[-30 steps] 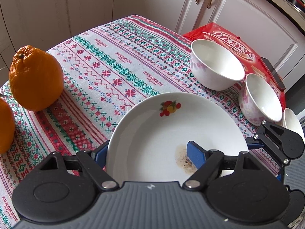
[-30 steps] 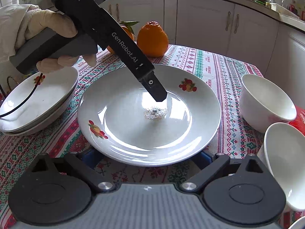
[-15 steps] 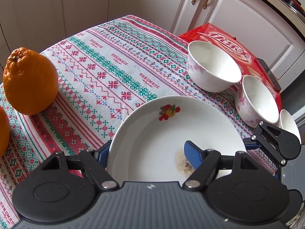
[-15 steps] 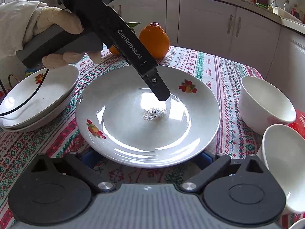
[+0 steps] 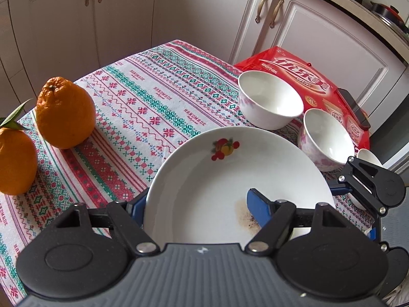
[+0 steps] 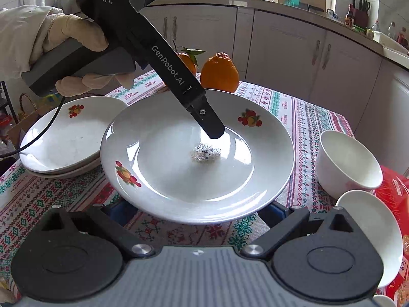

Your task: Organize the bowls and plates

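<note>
A white plate with fruit prints (image 5: 217, 179) (image 6: 179, 168) is held up above the tablecloth. My left gripper (image 5: 196, 204) is shut on its rim, one blue finger (image 5: 258, 206) on top beside a dirty spot, the other underneath. In the right wrist view the left gripper's upper finger (image 6: 204, 120) rests on the plate. My right gripper (image 6: 196, 212) is open under the plate's near edge, its fingers spread either side. A stack of plates (image 6: 64, 138) sits at the left. White bowls (image 5: 271, 99) (image 5: 327, 138) (image 6: 347, 163) (image 6: 370, 232) stand at the right.
Two oranges (image 5: 64, 112) (image 5: 15, 161) (image 6: 219, 71) sit on the patterned tablecloth (image 5: 143, 102). A red package (image 5: 301, 76) with a dark phone (image 5: 354, 107) on it lies behind the bowls. Kitchen cabinets (image 5: 204, 12) surround the table.
The left gripper has lifted the plate higher and tilted it; the table looks farther below. The right gripper stays open under the plate's near edge.
</note>
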The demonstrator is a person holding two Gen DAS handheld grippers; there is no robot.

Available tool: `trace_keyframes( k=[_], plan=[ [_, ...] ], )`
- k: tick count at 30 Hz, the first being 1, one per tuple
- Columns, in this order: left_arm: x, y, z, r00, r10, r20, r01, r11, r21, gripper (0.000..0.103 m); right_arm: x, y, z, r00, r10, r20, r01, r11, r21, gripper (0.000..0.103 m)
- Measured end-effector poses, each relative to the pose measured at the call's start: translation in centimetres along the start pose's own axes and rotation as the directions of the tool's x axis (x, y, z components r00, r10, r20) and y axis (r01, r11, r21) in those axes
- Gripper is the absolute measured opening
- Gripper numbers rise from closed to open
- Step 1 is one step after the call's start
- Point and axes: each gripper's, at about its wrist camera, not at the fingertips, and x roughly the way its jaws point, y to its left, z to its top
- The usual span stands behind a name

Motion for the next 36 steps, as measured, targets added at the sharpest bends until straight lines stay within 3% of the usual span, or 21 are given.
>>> trace_keyframes(
  k=[20,36],
  plan=[
    [-8.4,1.0,-7.2,0.989,0.116,0.086,-0.103,0.984,-0.149,0.077,-2.0,6.2,2.2,0.994,0.096,0.046,-0.087,0.984,-0.158,0.101],
    [-10.9,3.4,-13.5,0.98,0.168,0.105,-0.133,0.952,-0.277,0.077,-0.2,10.8,3.0,0.984,0.179,-0.005,-0.174,0.95,-0.258,0.101]
  ],
)
